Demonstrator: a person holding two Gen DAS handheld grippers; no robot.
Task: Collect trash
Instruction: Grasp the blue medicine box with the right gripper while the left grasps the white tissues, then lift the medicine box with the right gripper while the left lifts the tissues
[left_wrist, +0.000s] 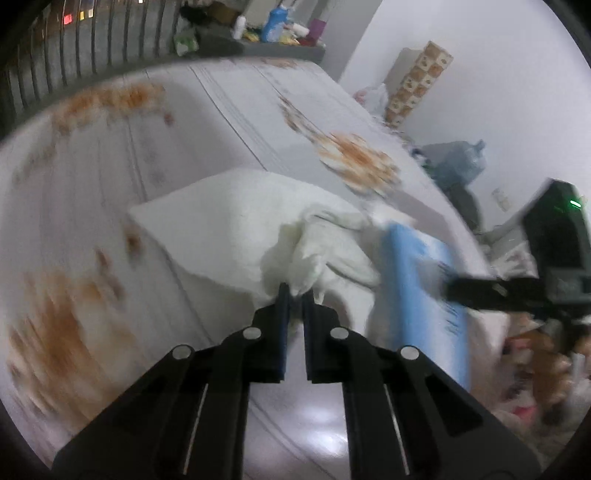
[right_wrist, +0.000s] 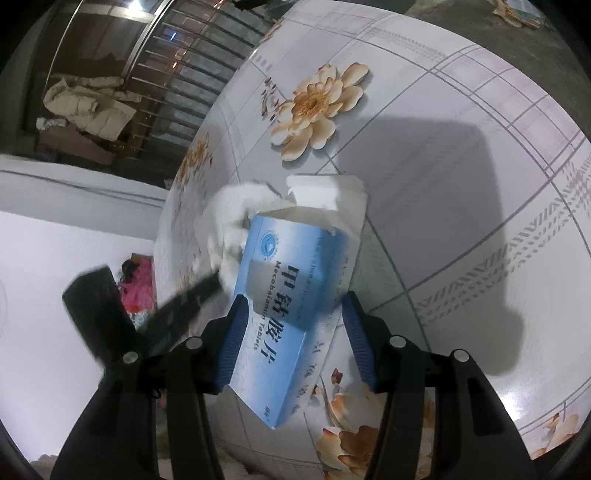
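On our left, the left tongs (left_wrist: 295, 295) are pinched almost fully together, and a fold of crumpled white tissue (left_wrist: 310, 258) sits caught at their blue tips. The rest of the tissue spreads away from the tips across the worktop (left_wrist: 207, 122), which wears a pale cloth printed with orange flowers and grey lines. This view is smeared by blur, so finer detail is lost.

On our right, the right tongs (right_wrist: 291, 332) stand about half open and clamp a blue and white tablet box (right_wrist: 280, 295) between their blue pads, one pad on each long side. The box is tilted, its torn open end (right_wrist: 325, 206) pointing away from us, lifted above the flowered cloth. The tissue (right_wrist: 236, 214) lies just beside that open end, touching the box's far left corner.

In the right view, the left tongs' dark arm (right_wrist: 184, 299) reaches in from the left toward the tissue. In the left view, the box (left_wrist: 424, 295) shows as a blue slab just right of the tissue
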